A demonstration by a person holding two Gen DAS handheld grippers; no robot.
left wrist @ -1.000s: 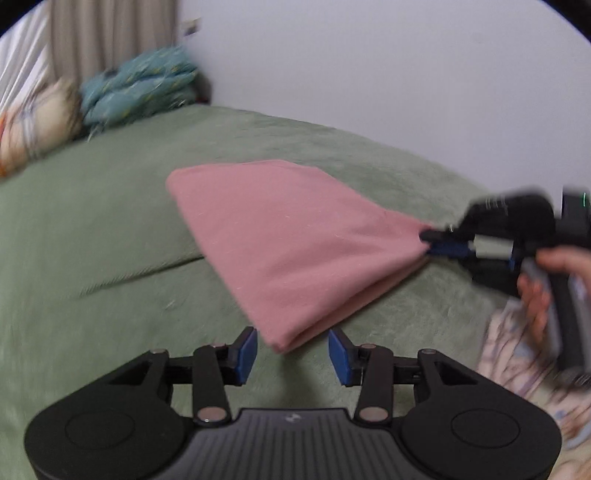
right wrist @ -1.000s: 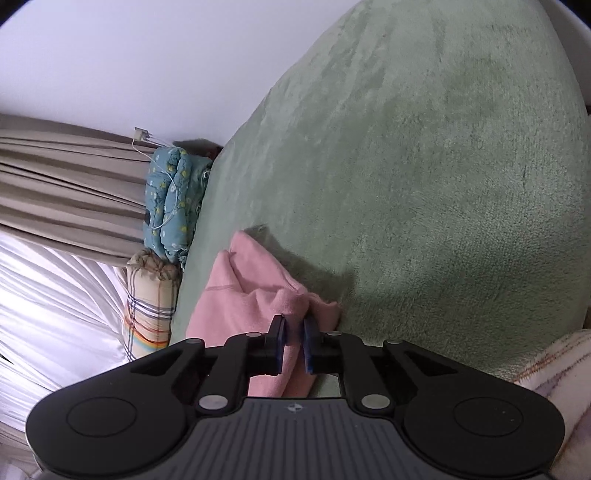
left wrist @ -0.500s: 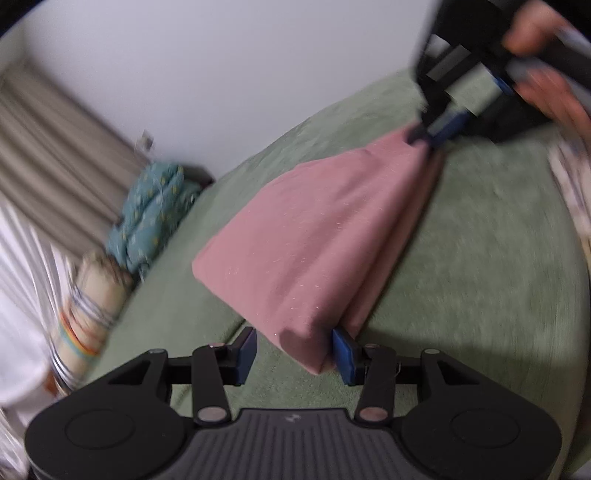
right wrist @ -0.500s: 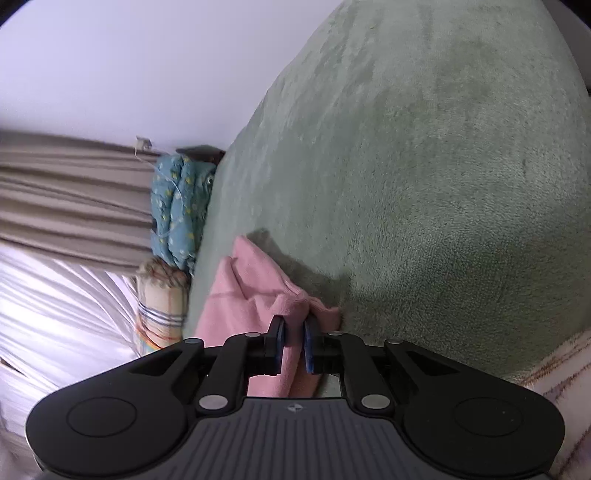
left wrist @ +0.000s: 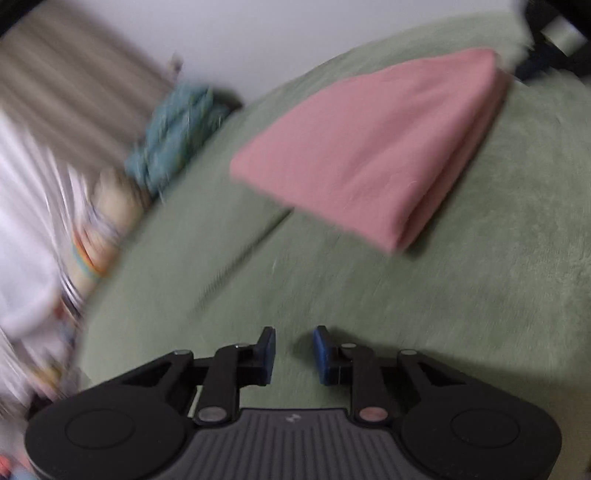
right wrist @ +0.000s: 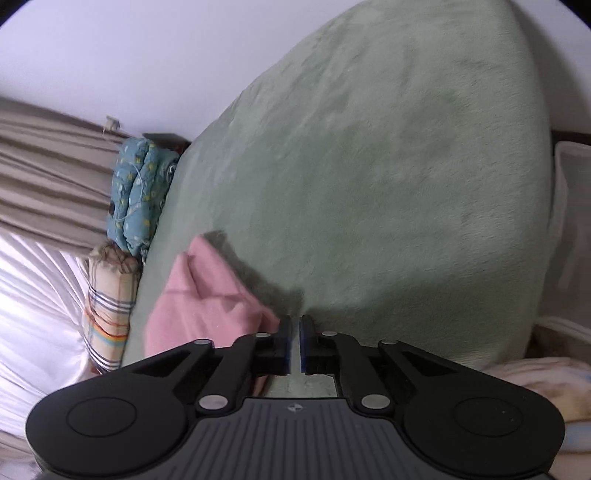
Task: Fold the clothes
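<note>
A pink cloth (left wrist: 369,147) lies folded in layers on the green blanket (left wrist: 480,295). My left gripper (left wrist: 294,345) hovers low over the bare blanket, well short of the cloth's near corner. Its jaws are closing with nothing between them. In the left wrist view, my right gripper (left wrist: 554,33) is a dark blur at the cloth's far corner. In its own view, my right gripper (right wrist: 294,332) is closing to a thin slit with no fabric in it. The pink cloth (right wrist: 199,310) bunches just left of its left finger.
A teal quilt bundle (right wrist: 136,195) and a striped pillow (right wrist: 107,314) sit at the bed's far edge by beige curtains (right wrist: 44,177). Patterned fabric (right wrist: 535,380) lies at the lower right. The green blanket (right wrist: 369,184) stretches wide ahead.
My left gripper has drawn back from the cloth's near corner, which stood between its jaws, and the jaws have narrowed. The cloth no longer shows between or right of the right gripper's fingers.
</note>
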